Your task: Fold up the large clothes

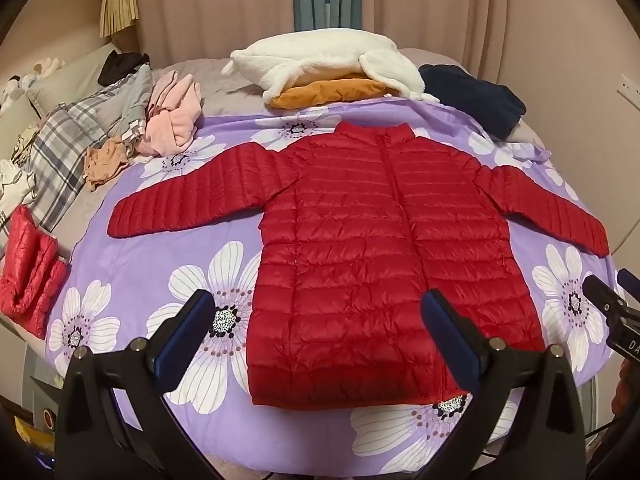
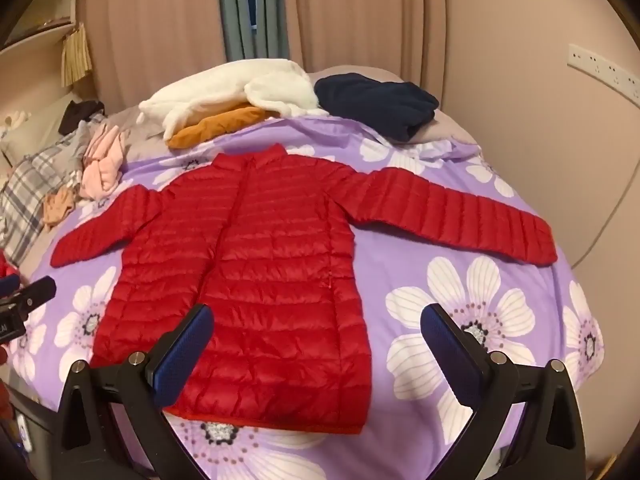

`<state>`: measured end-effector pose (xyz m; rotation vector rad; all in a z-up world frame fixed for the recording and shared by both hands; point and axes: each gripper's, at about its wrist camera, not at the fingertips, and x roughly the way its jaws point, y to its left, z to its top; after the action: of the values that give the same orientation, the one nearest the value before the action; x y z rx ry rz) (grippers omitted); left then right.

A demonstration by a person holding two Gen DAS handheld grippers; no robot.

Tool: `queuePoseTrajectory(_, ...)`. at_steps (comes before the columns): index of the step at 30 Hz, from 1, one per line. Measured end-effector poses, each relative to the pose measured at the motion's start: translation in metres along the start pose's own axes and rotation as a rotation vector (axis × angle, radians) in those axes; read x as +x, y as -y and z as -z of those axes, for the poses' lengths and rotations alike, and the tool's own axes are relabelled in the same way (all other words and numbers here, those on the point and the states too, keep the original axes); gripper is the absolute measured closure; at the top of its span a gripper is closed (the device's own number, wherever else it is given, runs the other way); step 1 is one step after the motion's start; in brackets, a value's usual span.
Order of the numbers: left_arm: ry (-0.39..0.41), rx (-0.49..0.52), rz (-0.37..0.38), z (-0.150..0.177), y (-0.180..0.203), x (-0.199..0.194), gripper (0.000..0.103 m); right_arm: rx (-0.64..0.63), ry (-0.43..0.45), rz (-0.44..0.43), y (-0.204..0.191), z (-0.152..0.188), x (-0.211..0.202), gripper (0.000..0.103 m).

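- We are holding our left gripper (image 1: 320,344) above the near edge of a bed, its jaws standing as wide as they go and gripping nothing.
- We are holding our right gripper (image 2: 316,344) beside it, angled down the same way, jaws equally wide and empty.
- Neither gripper is touching any cloth; both are hanging over the jacket's hem end.
- A red quilted jacket (image 1: 380,248) is lying flat and front up on the sheet (image 1: 160,256), which is purple with large white flowers.
- The jacket's hem is sitting nearest us, its collar is pointing away, and both sleeves are spreading out to the sides.
- To our left, a second red puffy garment (image 1: 28,280) is bunching at the bed's edge.
- Further left, a plaid cloth (image 1: 64,148) and a pink garment (image 1: 172,120) are lying in a loose heap.
- Beyond the collar, a white fleece (image 1: 320,56) is resting on an orange garment (image 1: 328,92), with a navy garment (image 1: 476,100) just to its right.
- Pale curtains (image 1: 220,4) are hanging behind the bed.
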<state>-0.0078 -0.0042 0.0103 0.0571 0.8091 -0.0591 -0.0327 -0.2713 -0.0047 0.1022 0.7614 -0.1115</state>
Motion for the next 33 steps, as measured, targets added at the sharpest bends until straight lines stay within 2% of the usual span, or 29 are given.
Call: queuePoseTrajectory(33, 0.022, 0.018, -0.003, 0.0018, 0.0042, -0.0055, 0.0, 0.007, 0.011, -0.017, -0.0017, -0.0011, -0.0058, 0.001)
